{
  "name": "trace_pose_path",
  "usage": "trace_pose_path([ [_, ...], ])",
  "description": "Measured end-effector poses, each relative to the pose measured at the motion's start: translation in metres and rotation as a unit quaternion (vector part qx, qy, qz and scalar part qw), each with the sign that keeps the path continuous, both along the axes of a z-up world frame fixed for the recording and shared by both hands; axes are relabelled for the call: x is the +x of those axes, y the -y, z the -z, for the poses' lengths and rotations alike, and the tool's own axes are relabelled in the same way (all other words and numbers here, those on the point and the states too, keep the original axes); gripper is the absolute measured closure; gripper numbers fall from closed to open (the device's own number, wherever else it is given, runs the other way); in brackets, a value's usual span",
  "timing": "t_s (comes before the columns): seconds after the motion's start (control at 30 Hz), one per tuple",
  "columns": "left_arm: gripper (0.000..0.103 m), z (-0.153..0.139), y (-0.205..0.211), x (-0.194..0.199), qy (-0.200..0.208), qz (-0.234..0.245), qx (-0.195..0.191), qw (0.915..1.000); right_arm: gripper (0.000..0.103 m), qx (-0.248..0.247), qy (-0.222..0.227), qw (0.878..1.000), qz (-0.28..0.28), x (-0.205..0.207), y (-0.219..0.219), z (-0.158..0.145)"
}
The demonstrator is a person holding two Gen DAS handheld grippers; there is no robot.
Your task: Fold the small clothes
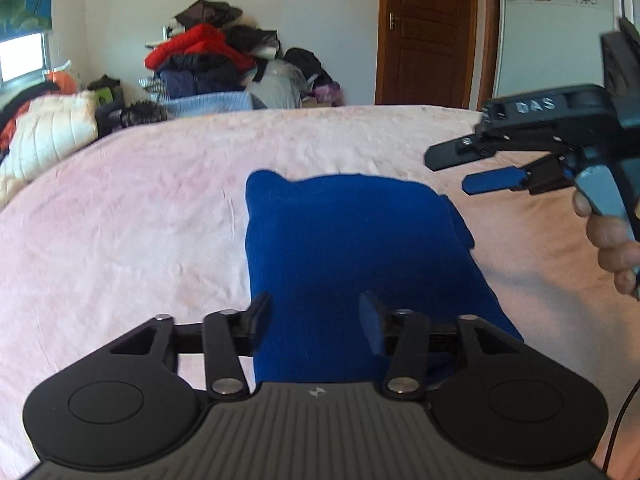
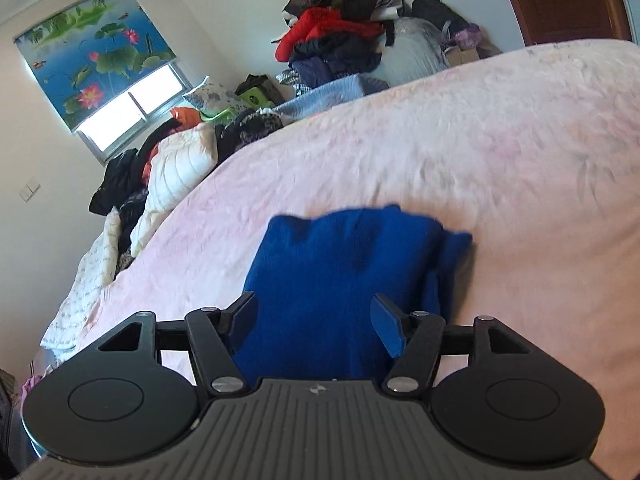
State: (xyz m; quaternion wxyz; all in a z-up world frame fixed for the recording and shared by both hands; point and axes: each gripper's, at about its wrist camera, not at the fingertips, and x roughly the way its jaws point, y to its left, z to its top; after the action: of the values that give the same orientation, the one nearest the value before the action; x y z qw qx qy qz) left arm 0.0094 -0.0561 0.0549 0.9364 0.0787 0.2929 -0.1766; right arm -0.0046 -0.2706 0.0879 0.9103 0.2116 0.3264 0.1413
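Observation:
A blue knit garment (image 1: 352,248) lies folded into a compact rectangle on the pink bed cover (image 1: 140,220). My left gripper (image 1: 316,326) is open and empty, hovering over the garment's near end. My right gripper (image 1: 448,170) shows in the left wrist view at the upper right, open, above the bed beside the garment's far right corner, held by a hand (image 1: 612,248). In the right wrist view the garment (image 2: 352,276) lies ahead and my right gripper (image 2: 314,326) is open and empty above its near edge.
A heap of clothes (image 1: 216,64) sits beyond the far edge of the bed. White quilted bedding (image 1: 52,132) lies at the left. A brown door (image 1: 428,28) stands at the back right. A window with a lotus blind (image 2: 100,52) is at the left.

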Motion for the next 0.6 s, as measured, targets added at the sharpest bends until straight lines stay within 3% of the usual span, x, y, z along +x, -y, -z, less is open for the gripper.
trace_pose_path([
  [0.03,0.037,0.002,0.006,0.007,0.009,-0.001,0.008,0.9999,0.035,-0.002,-0.005,1.0,-0.001,0.02,-0.001,0.001],
  [0.13,0.036,0.016,0.024,0.028,-0.007,0.014,0.04,0.9991,0.035,-0.015,-0.031,0.999,-0.006,0.067,-0.008,0.016],
  [0.23,0.037,0.036,0.031,0.035,-0.032,0.027,0.057,0.9975,0.035,-0.071,-0.074,0.995,-0.001,0.095,-0.016,0.044],
  [0.27,0.037,0.043,0.03,0.037,-0.044,0.032,0.061,0.9967,0.035,-0.089,-0.102,0.991,-0.003,0.099,-0.017,0.056],
  [0.43,0.036,0.052,0.012,0.034,-0.055,0.042,0.023,0.9973,0.036,-0.082,-0.076,0.994,-0.013,0.078,-0.008,0.065],
  [0.5,0.036,0.043,0.004,0.033,-0.059,0.035,-0.001,0.9976,0.039,-0.052,-0.071,0.996,0.01,0.06,0.002,0.052],
  [0.6,0.035,0.027,-0.015,0.025,-0.038,0.026,-0.032,0.9984,0.036,0.047,-0.056,0.997,-0.021,0.014,0.022,0.036],
])
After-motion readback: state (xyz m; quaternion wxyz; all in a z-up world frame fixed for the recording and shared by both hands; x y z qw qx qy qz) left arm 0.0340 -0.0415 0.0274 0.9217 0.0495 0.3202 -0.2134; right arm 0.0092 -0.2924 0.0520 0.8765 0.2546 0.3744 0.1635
